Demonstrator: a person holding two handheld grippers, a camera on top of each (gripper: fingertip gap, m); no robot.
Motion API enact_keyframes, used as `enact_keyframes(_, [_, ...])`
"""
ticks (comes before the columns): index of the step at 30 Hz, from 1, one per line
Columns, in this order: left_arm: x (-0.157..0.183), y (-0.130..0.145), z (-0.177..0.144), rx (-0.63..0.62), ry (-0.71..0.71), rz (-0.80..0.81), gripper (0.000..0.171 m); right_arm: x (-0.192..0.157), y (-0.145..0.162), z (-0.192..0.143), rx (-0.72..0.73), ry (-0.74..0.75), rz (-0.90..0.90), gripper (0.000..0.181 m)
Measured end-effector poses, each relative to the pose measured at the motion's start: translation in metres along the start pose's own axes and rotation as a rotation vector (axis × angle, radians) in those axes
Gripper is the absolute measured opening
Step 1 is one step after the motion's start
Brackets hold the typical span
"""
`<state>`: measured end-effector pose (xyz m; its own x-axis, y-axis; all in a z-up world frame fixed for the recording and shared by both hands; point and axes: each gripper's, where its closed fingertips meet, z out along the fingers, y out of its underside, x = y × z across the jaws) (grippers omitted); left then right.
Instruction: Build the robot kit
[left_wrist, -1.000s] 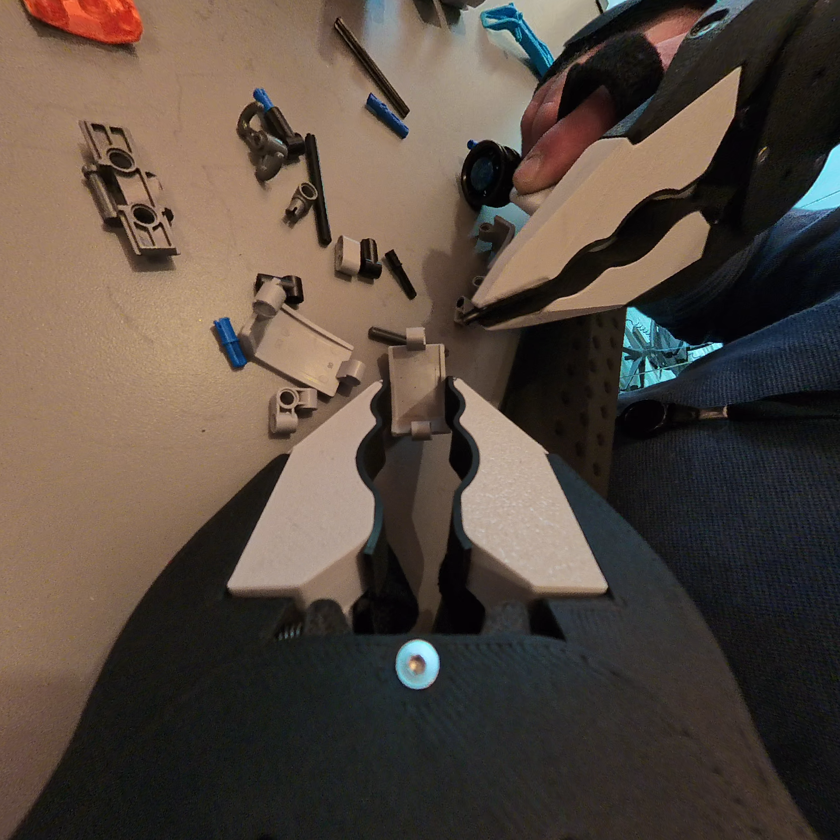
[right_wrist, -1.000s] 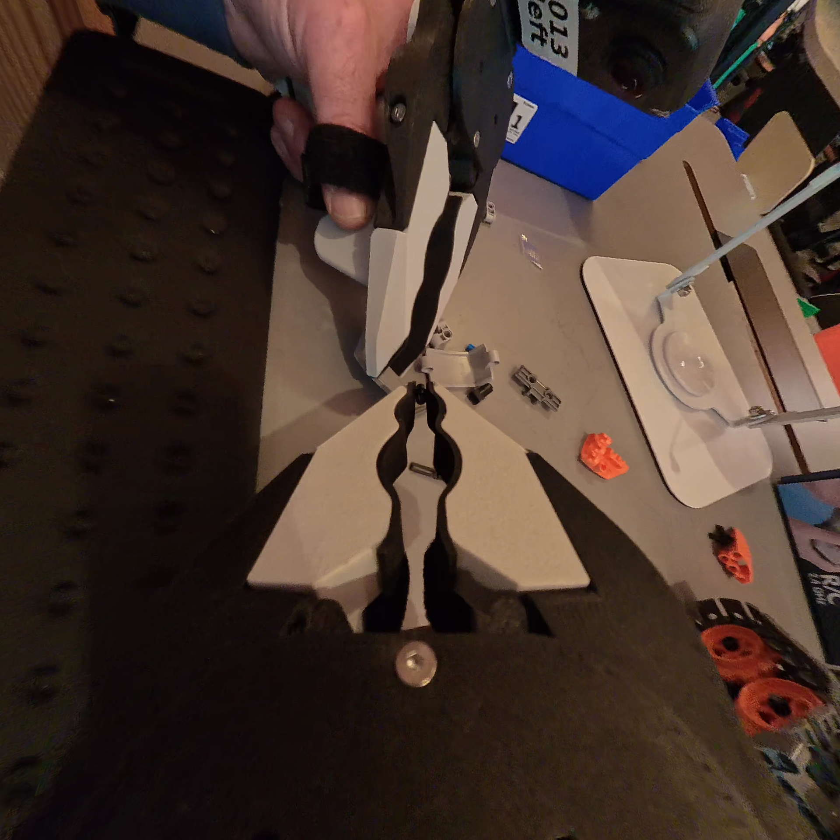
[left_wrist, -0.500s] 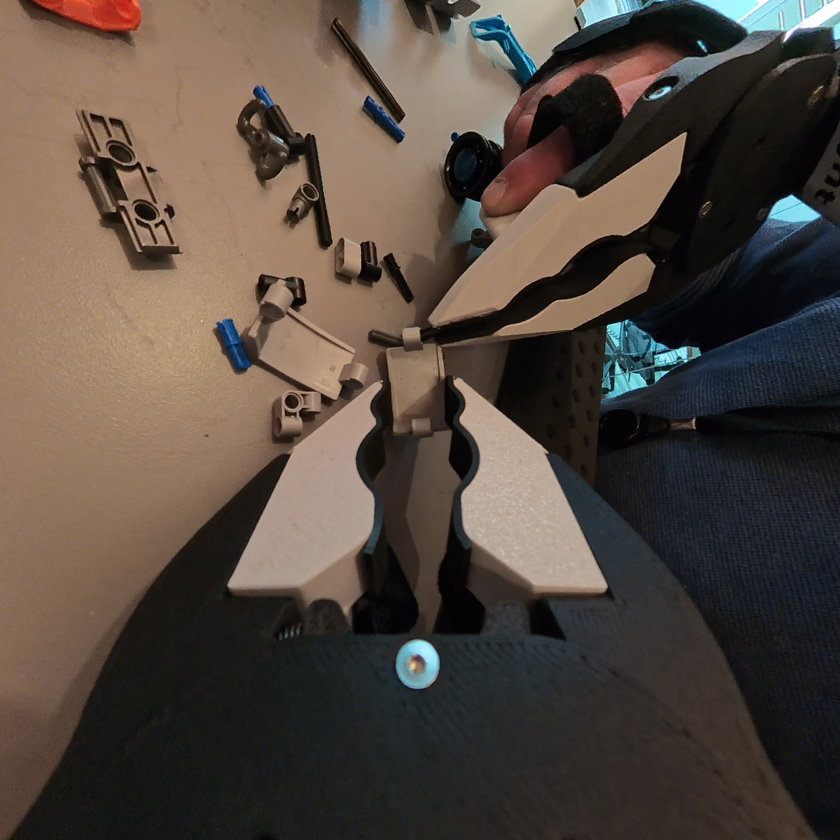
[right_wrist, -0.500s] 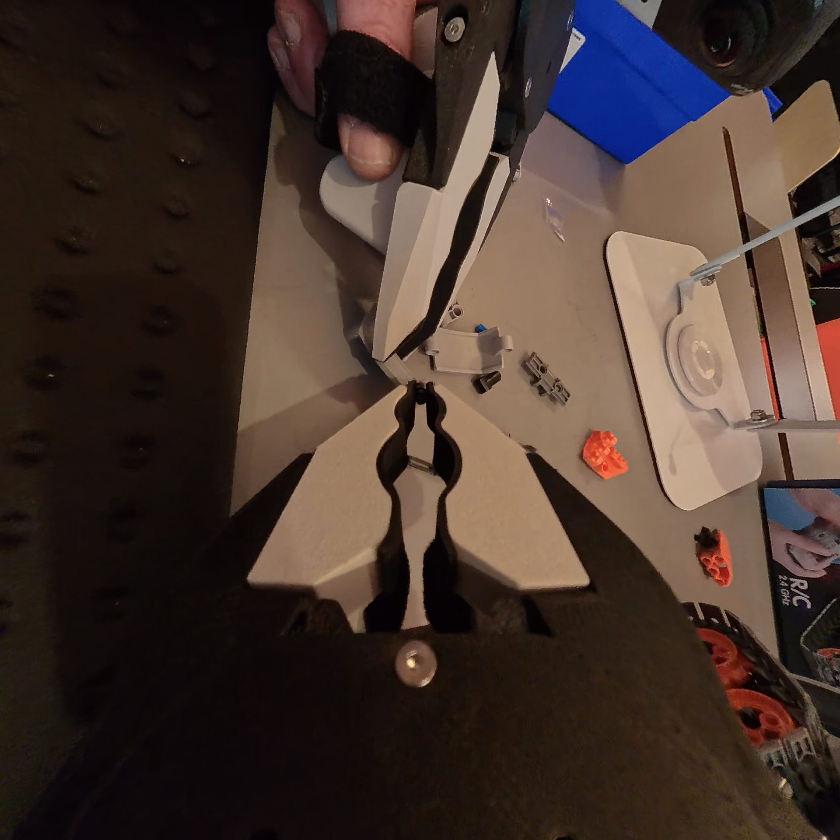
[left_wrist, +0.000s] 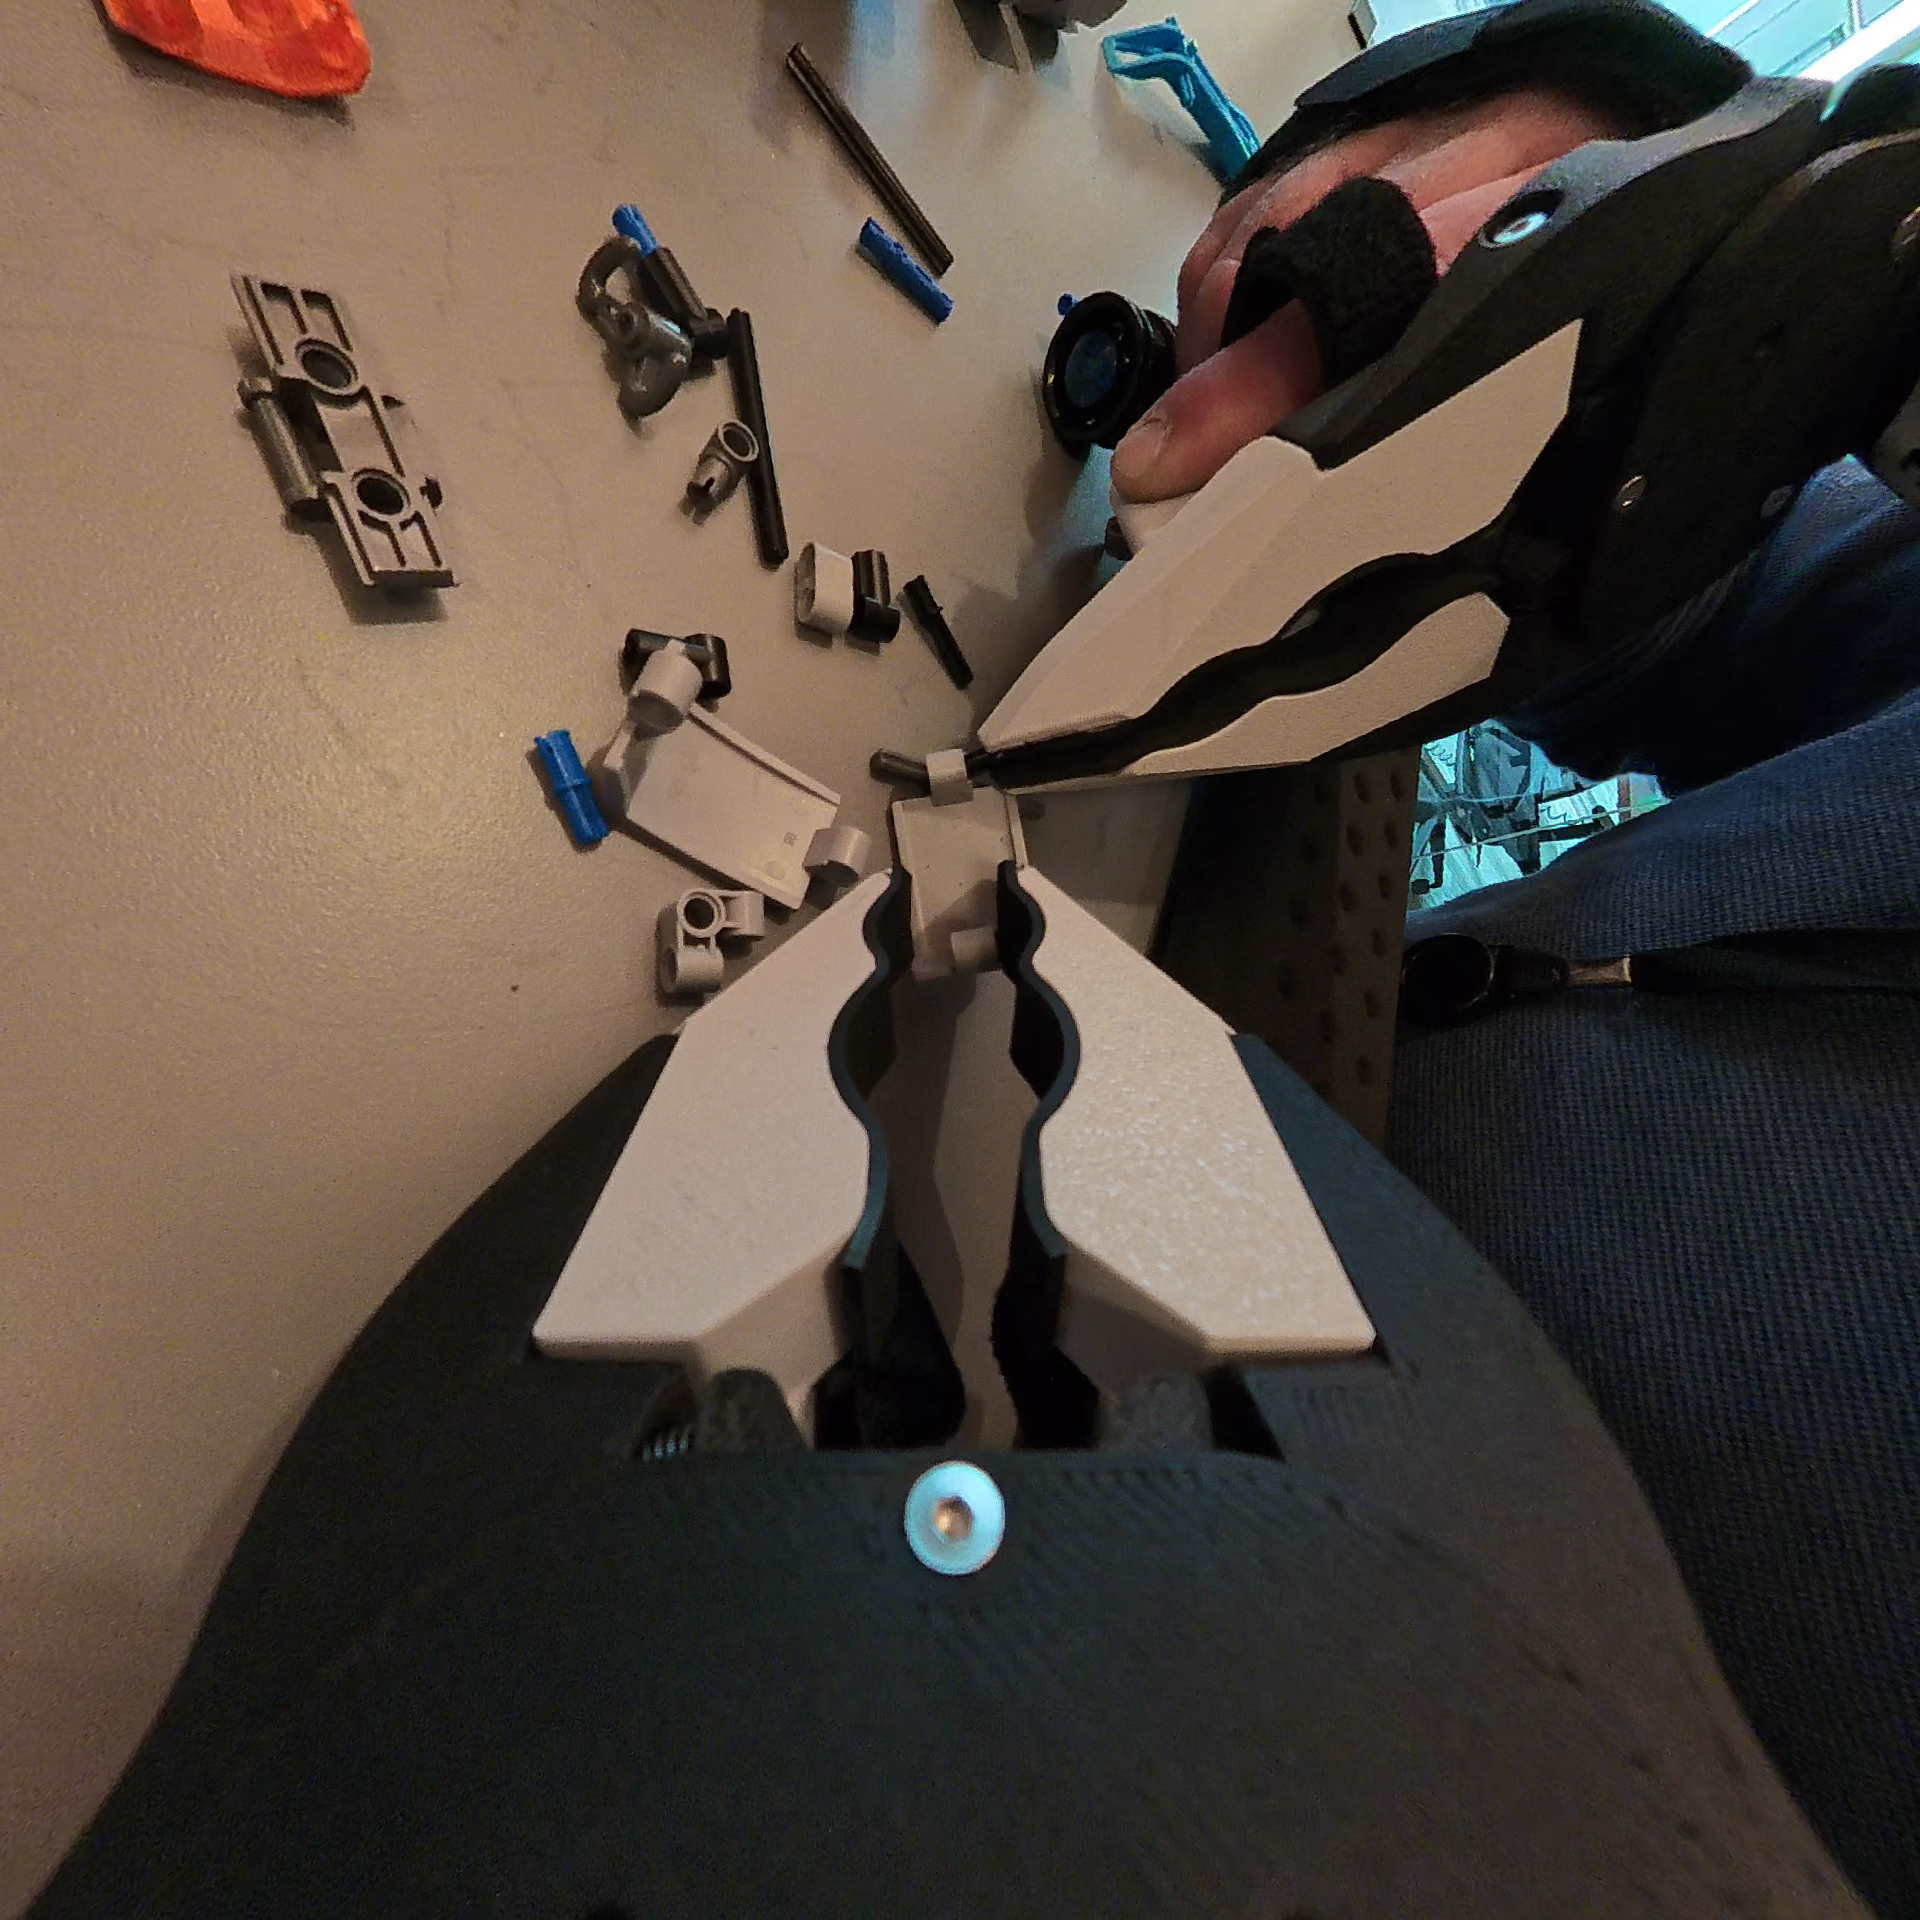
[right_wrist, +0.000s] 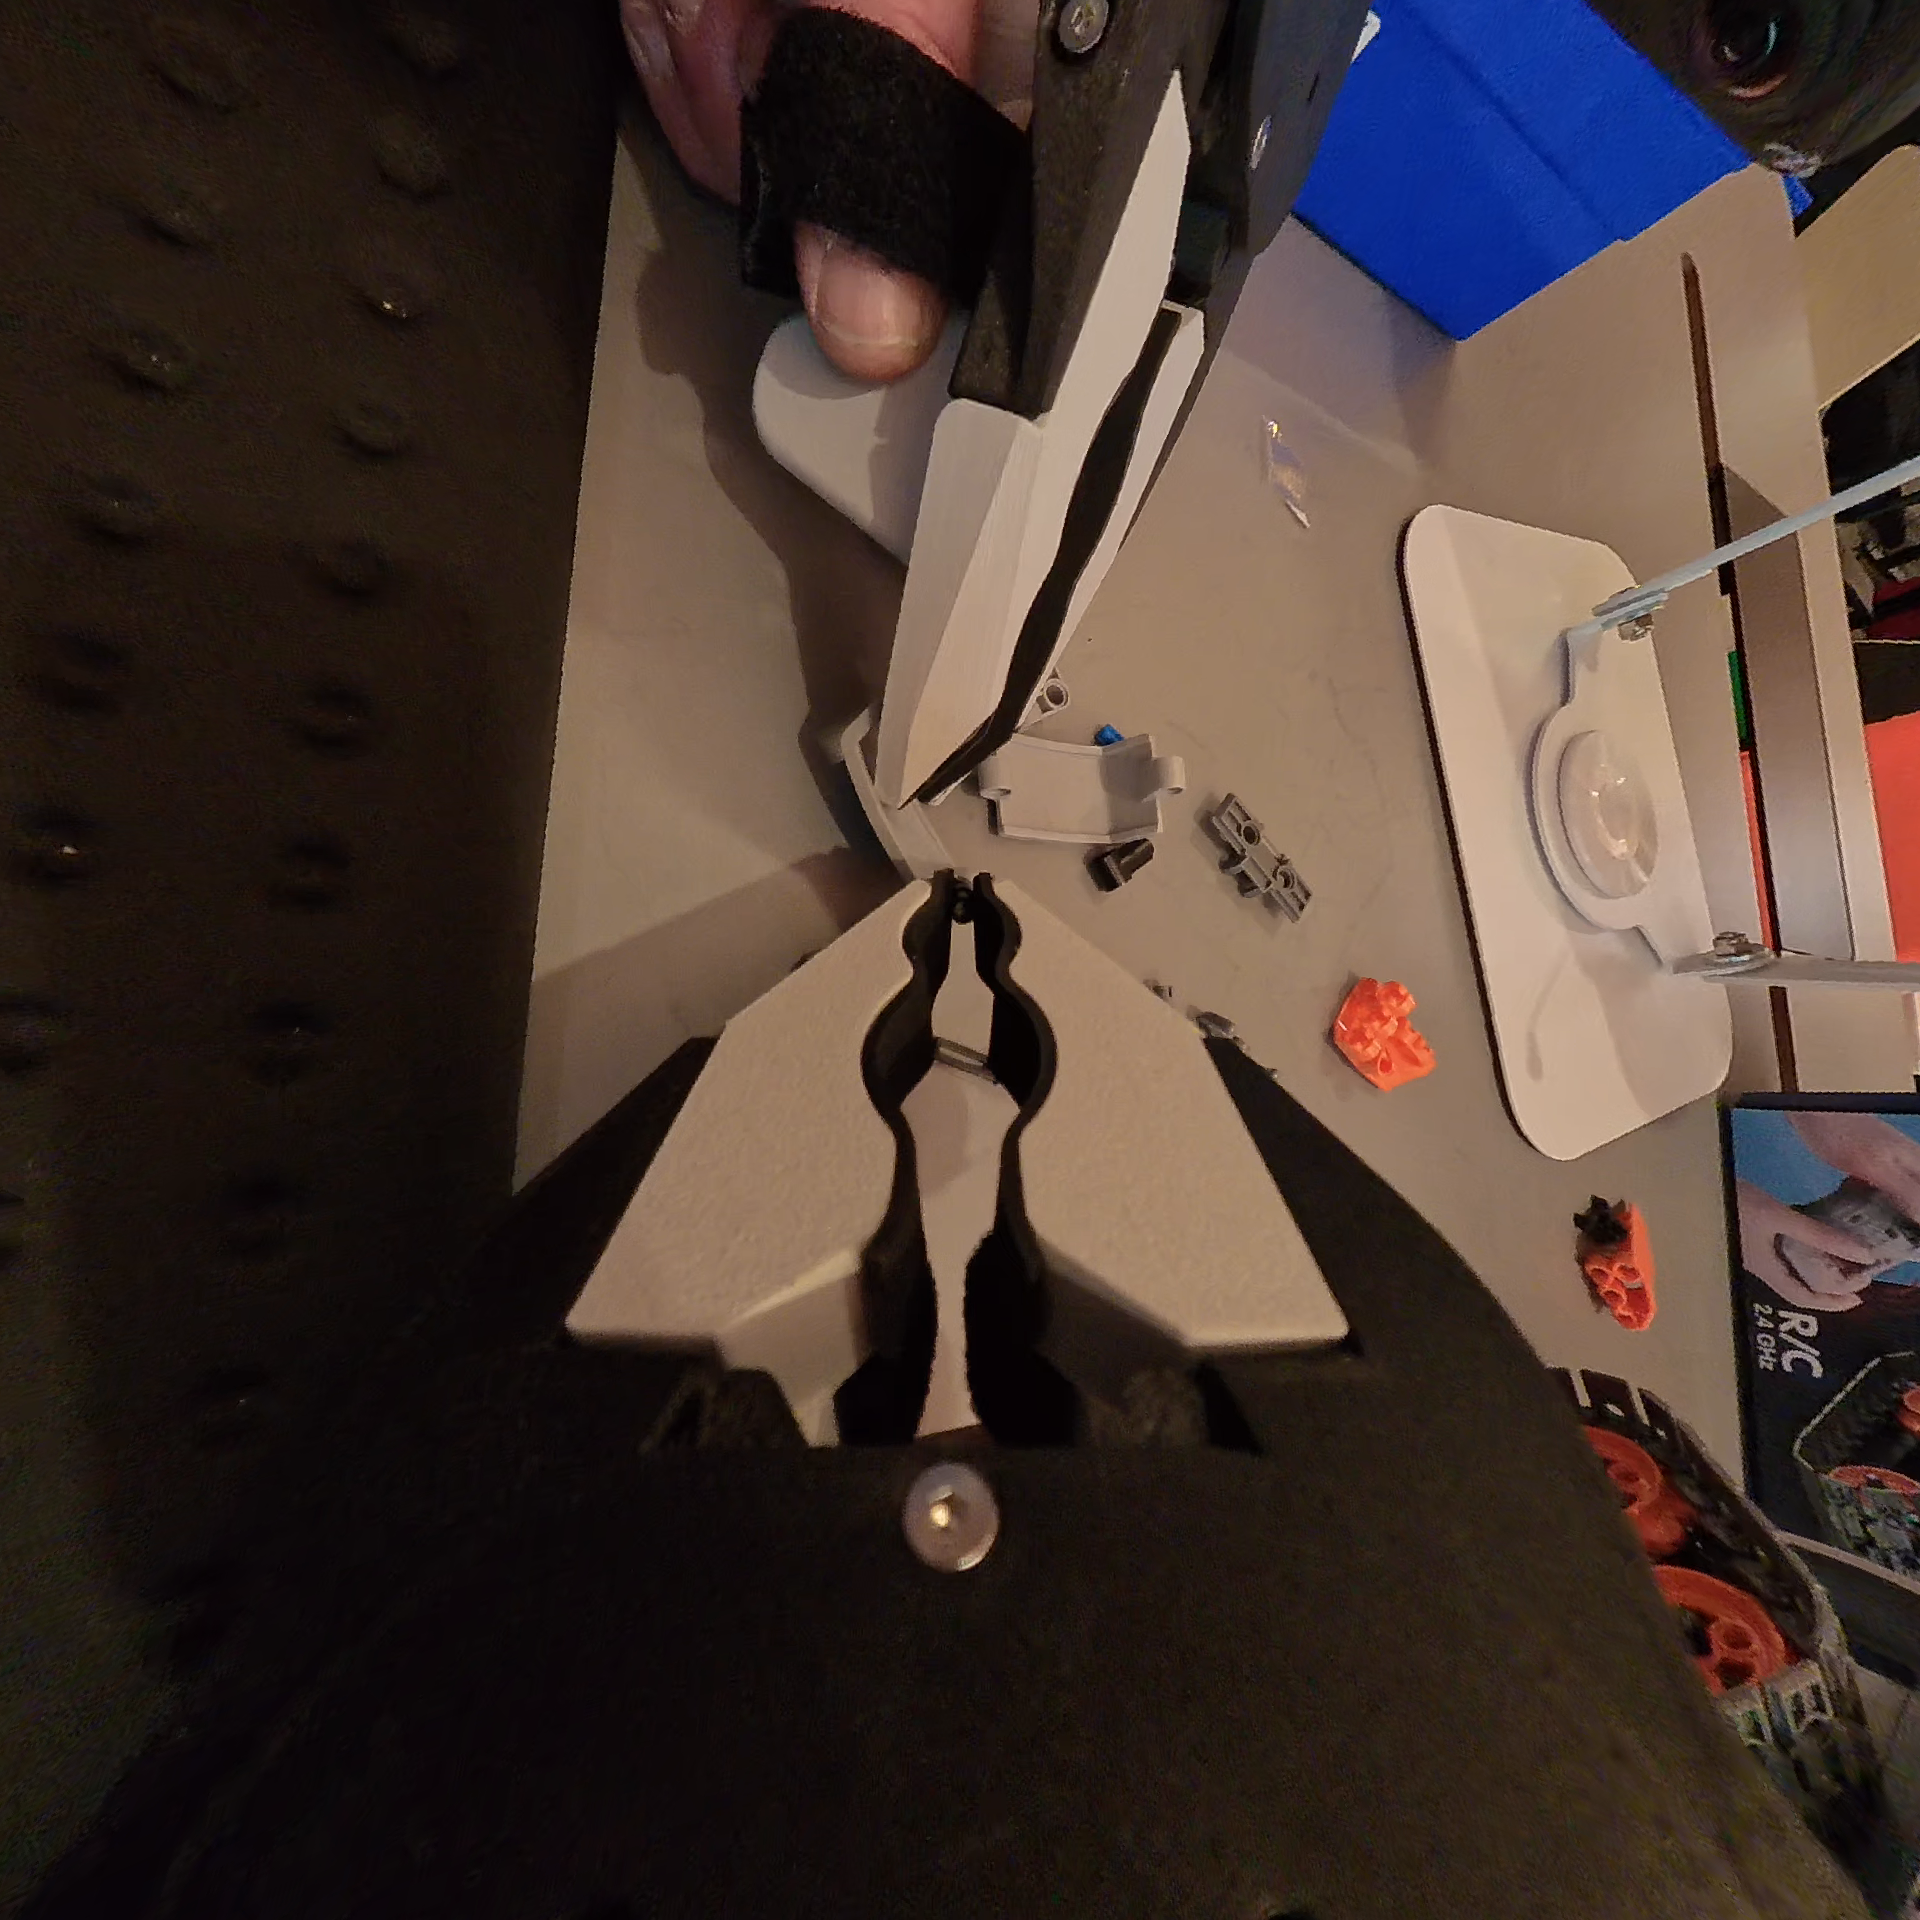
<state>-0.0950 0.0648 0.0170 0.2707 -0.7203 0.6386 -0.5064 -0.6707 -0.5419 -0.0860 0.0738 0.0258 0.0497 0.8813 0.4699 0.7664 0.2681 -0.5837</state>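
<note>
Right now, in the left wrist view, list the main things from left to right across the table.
Dark grey two-hole plate → grey curved panel → grey panel in the left claw → black wheel.

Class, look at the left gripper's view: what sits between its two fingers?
The left gripper is shut on a grey panel piece. Its lower end is hidden between the fingers.
</note>
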Motion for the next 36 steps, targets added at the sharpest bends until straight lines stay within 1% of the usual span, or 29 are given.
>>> enact_keyframes(5, [-0.0009, -0.0001, -0.0008, 0.002, -0.005, 0.006, 0.014, 0.001, 0.0001, 0.0015, -0.012, 0.001, 0.019, 0.001])
enact_keyframes(11, [-0.0022, -0.0009, -0.0018, 0.009, -0.012, 0.004, 0.014, 0.0033, -0.0001, 0.0039, -0.015, -0.014, 0.122, 0.0])
enact_keyframes(19, [-0.0037, -0.0019, -0.0032, 0.02, -0.023, 0.007, 0.014, 0.0056, -0.0001, 0.0067, -0.036, -0.046, 0.304, 0.0])
enact_keyframes(22, [-0.0034, -0.0022, -0.0031, 0.023, -0.026, 0.009, 0.014, 0.0056, 0.0004, 0.0066, -0.045, -0.085, 0.379, 0.001])
enact_keyframes(27, [-0.0027, -0.0033, -0.0027, 0.032, -0.037, 0.019, 0.014, 0.006, 0.0014, 0.0067, -0.09, -0.151, 0.429, 0.002])
enact_keyframes(28, [0.0005, -0.0041, -0.0027, 0.039, -0.02, 0.026, 0.006, 0.0062, 0.0016, 0.0069, -0.088, -0.162, 0.451, 0.002])
enact_keyframes(32, [-0.0005, -0.0047, -0.0029, 0.044, -0.041, 0.043, 0.005, 0.0071, 0.0021, 0.0089, -0.103, -0.105, 0.403, 0.001])
enact_keyframes(35, [-0.0007, -0.0053, -0.003, 0.048, -0.046, 0.05, 0.004, 0.0076, 0.0024, 0.0094, -0.101, -0.074, 0.399, 0.001])
enact_keyframes(36, [0.0027, -0.0046, -0.0021, 0.043, -0.024, 0.052, 0.005, 0.0063, 0.0019, 0.0101, -0.114, -0.051, 0.373, 0.001])
